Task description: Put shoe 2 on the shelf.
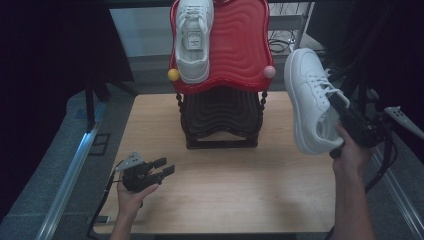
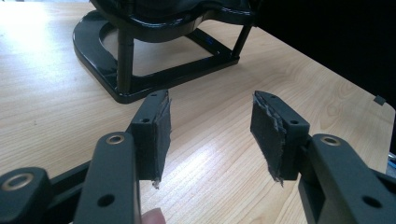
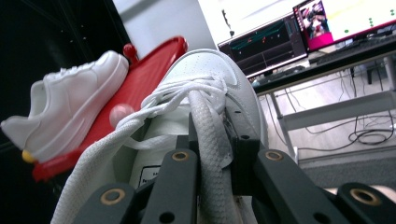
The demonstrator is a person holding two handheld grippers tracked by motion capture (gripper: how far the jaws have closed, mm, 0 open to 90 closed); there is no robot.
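Above table: white laced sneaker [image 1: 308, 97] (perforated toe)

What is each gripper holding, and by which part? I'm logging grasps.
The right gripper clamps a white shoe by its collar edge beside the laces. The left gripper holds nothing, jaws open.

Toe of the shelved shoe [image 1: 194, 35] beyond the top edge

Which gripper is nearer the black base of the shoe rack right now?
Left. The left gripper hovers low over the table just in front of the black base, jaws open and empty. The right gripper is raised off to the side, clamped on the white shoe.
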